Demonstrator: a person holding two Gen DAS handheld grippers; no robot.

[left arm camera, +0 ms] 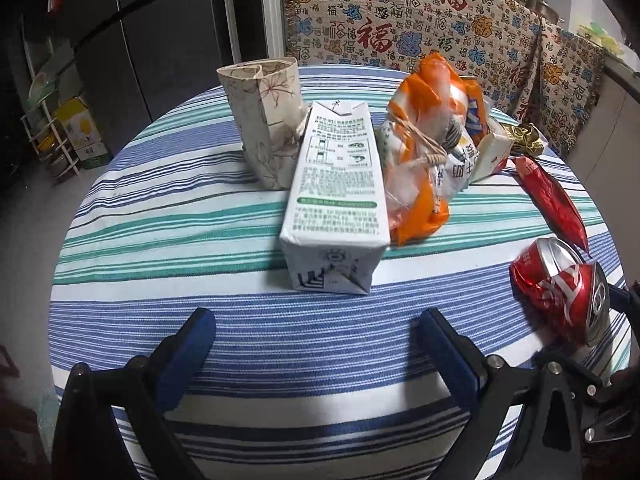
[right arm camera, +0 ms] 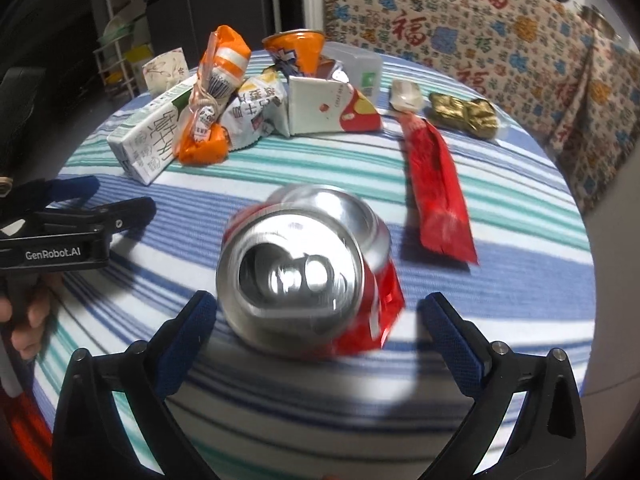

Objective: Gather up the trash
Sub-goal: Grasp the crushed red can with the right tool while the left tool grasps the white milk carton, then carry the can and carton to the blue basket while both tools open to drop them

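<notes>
A crushed red soda can lies on its side on the striped tablecloth. My right gripper is open, with its blue pads on either side of the can's silver top and not pressing on it. The can also shows at the right of the left wrist view. My left gripper is open and empty, just short of a white milk carton lying on its side. The left gripper appears at the left edge of the right wrist view, held by a hand.
Behind the carton lie an orange plastic bag, a flower-print paper bag, a red wrapper, a gold wrapper and a red-and-white carton. A patterned cloth covers furniture behind the round table. A fridge stands at the left.
</notes>
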